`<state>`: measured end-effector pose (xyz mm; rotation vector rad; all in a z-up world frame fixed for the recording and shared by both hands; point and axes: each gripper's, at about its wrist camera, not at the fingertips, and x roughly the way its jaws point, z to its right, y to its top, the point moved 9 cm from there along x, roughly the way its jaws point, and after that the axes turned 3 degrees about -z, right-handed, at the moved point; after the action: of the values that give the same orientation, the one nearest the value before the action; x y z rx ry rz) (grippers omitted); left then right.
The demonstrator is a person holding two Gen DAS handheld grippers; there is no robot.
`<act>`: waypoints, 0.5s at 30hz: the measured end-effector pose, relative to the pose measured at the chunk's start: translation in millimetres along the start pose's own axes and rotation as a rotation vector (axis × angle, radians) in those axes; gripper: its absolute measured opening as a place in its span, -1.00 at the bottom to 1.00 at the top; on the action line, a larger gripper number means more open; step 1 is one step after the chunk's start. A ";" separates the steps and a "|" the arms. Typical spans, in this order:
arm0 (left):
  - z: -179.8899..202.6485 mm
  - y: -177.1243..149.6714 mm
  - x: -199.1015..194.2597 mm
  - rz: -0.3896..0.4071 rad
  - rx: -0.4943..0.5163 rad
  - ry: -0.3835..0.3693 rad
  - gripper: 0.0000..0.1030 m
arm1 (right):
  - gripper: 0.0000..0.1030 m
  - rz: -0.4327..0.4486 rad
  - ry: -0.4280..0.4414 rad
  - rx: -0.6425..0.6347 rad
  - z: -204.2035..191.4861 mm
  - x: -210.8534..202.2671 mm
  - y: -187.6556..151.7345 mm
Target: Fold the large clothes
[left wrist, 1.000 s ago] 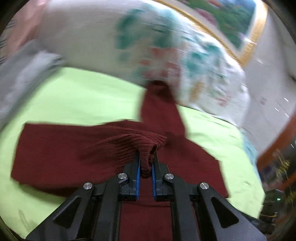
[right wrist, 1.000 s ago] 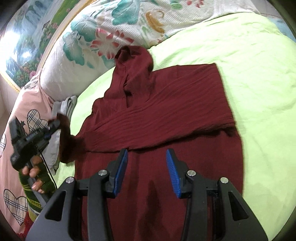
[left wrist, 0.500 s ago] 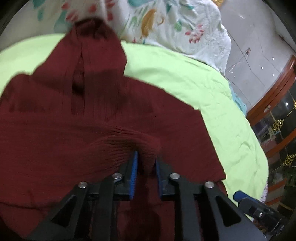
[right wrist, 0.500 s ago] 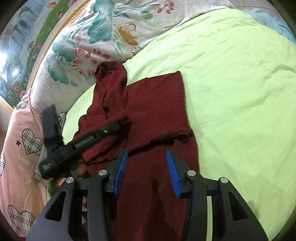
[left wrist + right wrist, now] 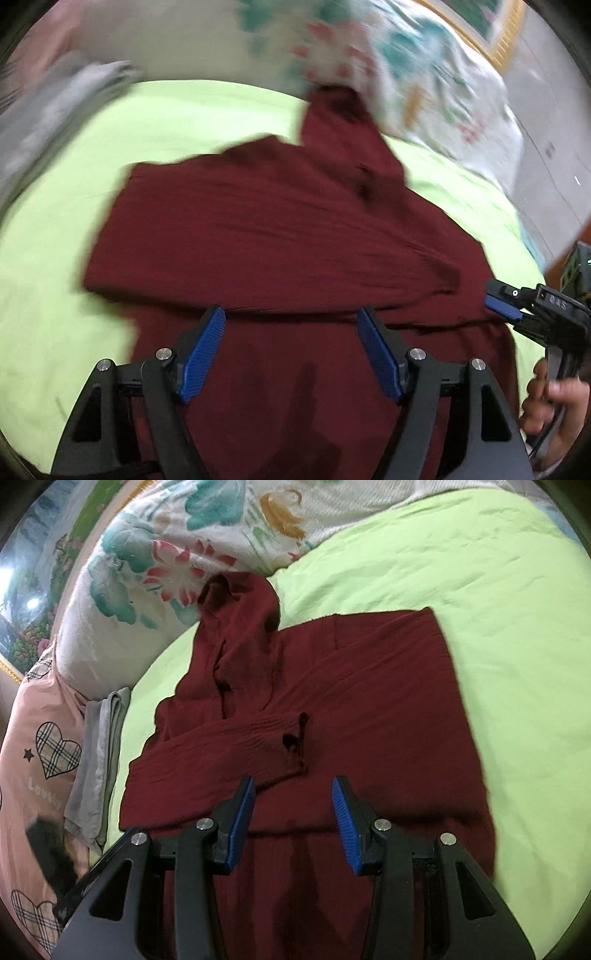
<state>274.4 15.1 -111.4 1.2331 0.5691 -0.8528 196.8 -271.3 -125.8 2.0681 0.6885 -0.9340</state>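
A dark red knitted hooded sweater (image 5: 369, 701) lies flat on the lime green bed sheet (image 5: 480, 572), its hood toward the pillows. One sleeve is folded across the body, and its cuff (image 5: 291, 738) rests near the middle. My left gripper (image 5: 291, 312) hovers over the sweater (image 5: 277, 236); its jaws are opening and nothing is between them. My right gripper (image 5: 293, 781) stands partly open just before the folded cuff, holding nothing. It also shows in the left wrist view, where the right gripper (image 5: 506, 308) sits at the sweater's right edge, held by a hand (image 5: 554, 398).
A floral quilt or pillow (image 5: 177, 554) lies behind the hood. A pink pillow with plaid hearts (image 5: 40, 746) and a folded grey cloth (image 5: 96, 760) sit at the left of the bed. Bare green sheet stretches to the right of the sweater.
My left gripper let go of the sleeve cuff and opened wide; the sleeve now lies across the sweater's body. The left gripper drew back. The right gripper kept its half-open width.
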 end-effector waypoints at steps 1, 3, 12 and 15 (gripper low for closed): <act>-16.3 -0.7 -3.8 0.006 -0.024 0.027 0.44 | -0.14 -0.010 0.002 0.002 -1.3 8.3 3.5; -50.0 -5.6 -2.2 -0.007 -0.076 0.079 0.44 | -0.13 -0.034 -0.005 -0.002 -4.5 25.9 9.2; -107.7 0.2 20.9 -0.042 -0.213 0.175 0.41 | -0.87 -0.052 0.001 -0.044 -24.3 65.2 25.6; -108.4 5.6 26.4 -0.041 -0.195 0.195 0.41 | -0.88 0.047 0.027 -0.052 -29.2 33.6 40.1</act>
<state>301.6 113.5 -156.8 1.1348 0.8180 -0.6976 256.3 -265.3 -122.8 2.0458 0.6689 -0.8551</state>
